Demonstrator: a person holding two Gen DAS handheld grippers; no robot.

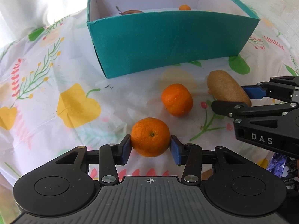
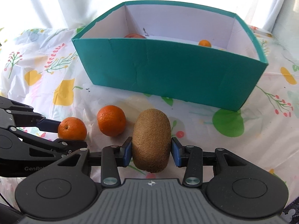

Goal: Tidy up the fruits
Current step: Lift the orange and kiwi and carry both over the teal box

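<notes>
Between the blue pads of the left gripper (image 1: 150, 147) a mandarin (image 1: 150, 139) is being gripped, stem scar facing the camera, both pads pressing on its sides. Just ahead of it and slightly to its right, a second mandarin (image 1: 177, 100) is lying loose on the flowered tablecloth (image 1: 56, 78). Between the pads of the right gripper (image 2: 151, 152) a kiwi (image 2: 151, 140) is being clamped lengthwise, its long axis pointing away from the gripper. Well ahead of both grippers the teal box (image 2: 168, 71) is standing open, and near its far wall a reddish fruit (image 2: 135, 36) and a small orange one (image 2: 205, 43) are being seen over the front wall; whether the white fold inside divides it into compartments cannot be told. The step in hand is judged to be the pick-up of two fruits at once. Whether either fruit is clear of the cloth cannot be told. Next, each fruit is to be raised above the front wall, carried forward over the opening and lowered beside its own kind before the pads are released.
</notes>
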